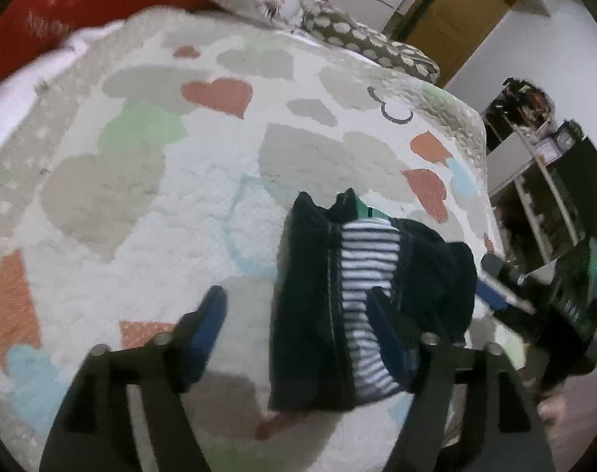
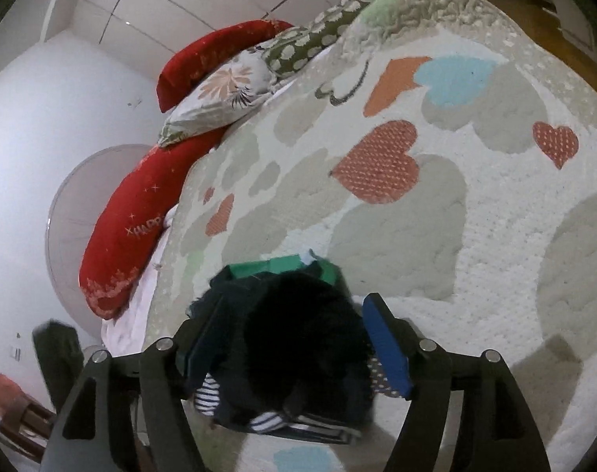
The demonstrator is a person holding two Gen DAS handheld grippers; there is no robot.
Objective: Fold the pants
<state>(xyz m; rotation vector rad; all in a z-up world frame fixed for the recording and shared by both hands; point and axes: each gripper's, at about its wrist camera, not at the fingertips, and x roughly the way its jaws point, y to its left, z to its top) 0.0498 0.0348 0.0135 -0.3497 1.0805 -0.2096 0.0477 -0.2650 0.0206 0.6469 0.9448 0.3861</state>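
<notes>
Pants [image 1: 338, 295] folded small, long axis running near to far.
Left gripper [image 1: 298, 322] is spread wide, empty, beside them; right gripper [image 2: 282, 338], wide too, straddles them, nearer.

The near red pillow [image 2: 129, 232], at the left edge of the bed in the right wrist view, bears pale lettering reading "HAPP", the rest hidden. Nothing else is legible.

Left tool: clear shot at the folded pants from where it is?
Probably yes. The left tool is open, the folded pants lie partly between its fingers on the bedspread, and only the right tool crowds their far edge.
</notes>
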